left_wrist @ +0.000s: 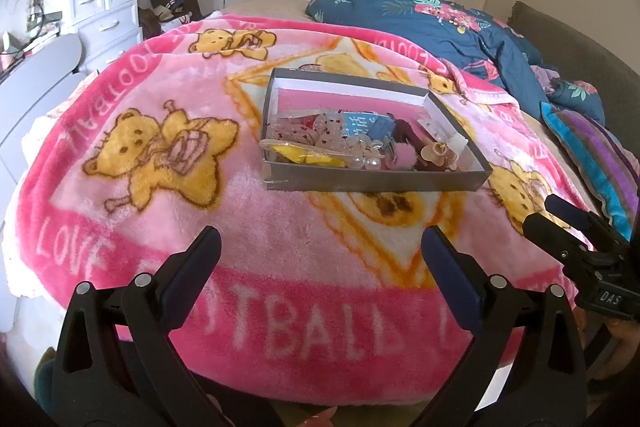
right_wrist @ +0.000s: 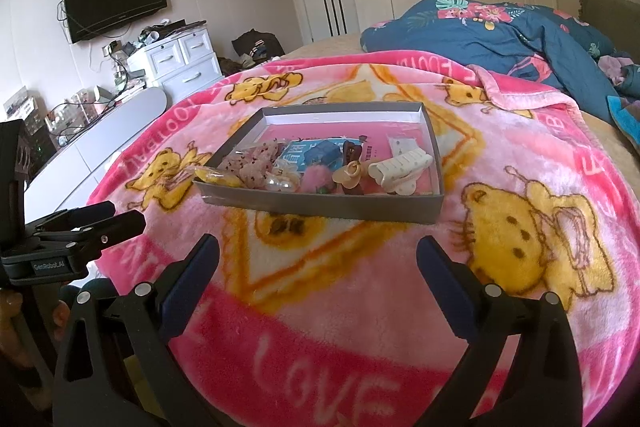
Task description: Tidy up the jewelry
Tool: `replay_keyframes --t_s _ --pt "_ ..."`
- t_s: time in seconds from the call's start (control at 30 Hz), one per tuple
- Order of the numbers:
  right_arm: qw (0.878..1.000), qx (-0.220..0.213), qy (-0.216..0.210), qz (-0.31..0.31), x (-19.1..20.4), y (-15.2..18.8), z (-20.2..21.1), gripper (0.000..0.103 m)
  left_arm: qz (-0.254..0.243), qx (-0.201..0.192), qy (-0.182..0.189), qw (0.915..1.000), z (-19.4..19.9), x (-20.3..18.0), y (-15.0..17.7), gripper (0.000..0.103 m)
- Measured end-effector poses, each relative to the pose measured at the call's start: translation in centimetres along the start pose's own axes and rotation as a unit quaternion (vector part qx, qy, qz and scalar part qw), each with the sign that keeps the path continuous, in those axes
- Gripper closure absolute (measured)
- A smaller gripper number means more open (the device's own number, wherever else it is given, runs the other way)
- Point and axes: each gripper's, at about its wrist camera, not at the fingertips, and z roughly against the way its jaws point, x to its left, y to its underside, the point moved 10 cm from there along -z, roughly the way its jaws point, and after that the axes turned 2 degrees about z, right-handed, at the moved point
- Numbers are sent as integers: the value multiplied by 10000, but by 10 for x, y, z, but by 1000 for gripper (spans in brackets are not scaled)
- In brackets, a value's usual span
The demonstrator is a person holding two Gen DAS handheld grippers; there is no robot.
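Left wrist view: box (left_wrist: 372,183) of clips on blanket (left_wrist: 280,259); left gripper (left_wrist: 320,247) and right gripper (right_wrist: 318,251) jaws wide, empty.

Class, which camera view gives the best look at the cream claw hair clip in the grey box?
The right wrist view: the cream claw clip lies whole and unobstructed at the grey box's near right corner. In the left wrist view, I cannot pick it out among the clutter.
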Motion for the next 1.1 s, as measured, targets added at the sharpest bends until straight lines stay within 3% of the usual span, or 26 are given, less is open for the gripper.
replay_keyframes --t_s 1.1 --pt "10000 28 10 6 0 3 0 5 -27 12 25 10000 2 -1 4 9"
